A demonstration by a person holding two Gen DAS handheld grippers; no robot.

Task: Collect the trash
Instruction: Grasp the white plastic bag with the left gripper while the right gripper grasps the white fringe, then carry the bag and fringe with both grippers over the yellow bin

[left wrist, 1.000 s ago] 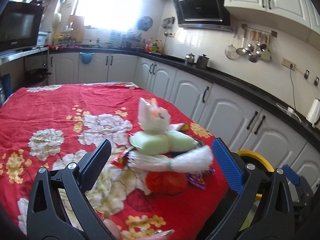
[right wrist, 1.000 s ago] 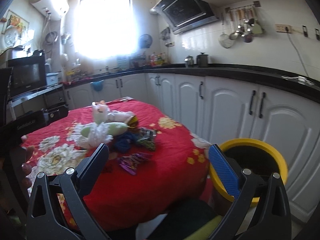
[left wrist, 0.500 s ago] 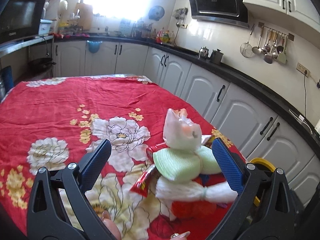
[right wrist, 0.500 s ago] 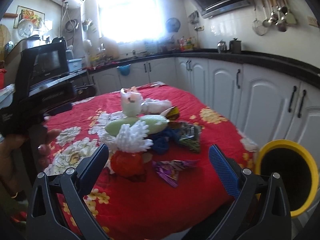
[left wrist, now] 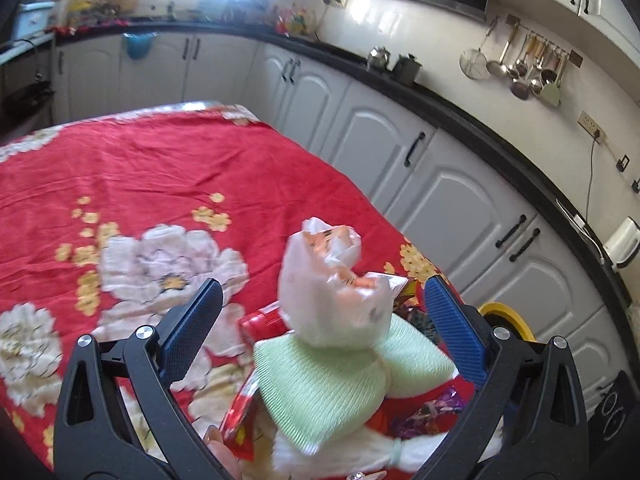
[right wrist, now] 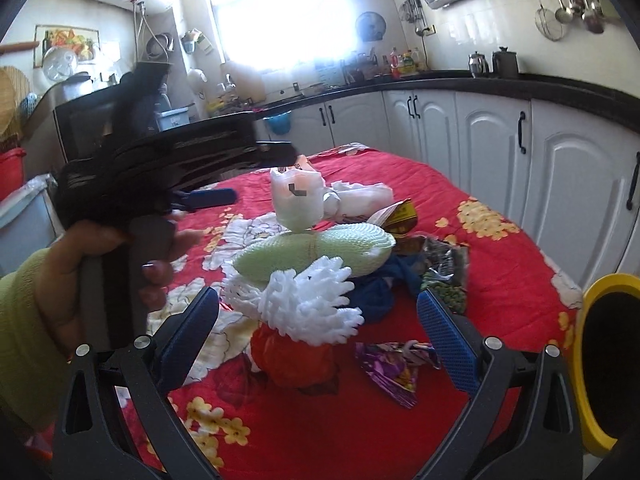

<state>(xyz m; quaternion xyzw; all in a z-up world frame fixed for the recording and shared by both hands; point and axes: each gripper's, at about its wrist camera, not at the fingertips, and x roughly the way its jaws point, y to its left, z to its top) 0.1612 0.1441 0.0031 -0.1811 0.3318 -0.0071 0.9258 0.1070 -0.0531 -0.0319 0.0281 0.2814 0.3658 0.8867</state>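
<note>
Meanwhile, your left gripper was spread wide, its blue pads either side of the white plastic bag that topped the trash heap, gripping nothing. Your left hand showed at the left of the right wrist view, wrapped around that tool's handle. Right of it, on the red floral tablecloth, lay the pale green foam net, the white fringed bundle, an orange bag and a purple wrapper. Your right gripper hung released and empty near the heap. At far right, beside the table, stood the yellow-rimmed bin.
</note>
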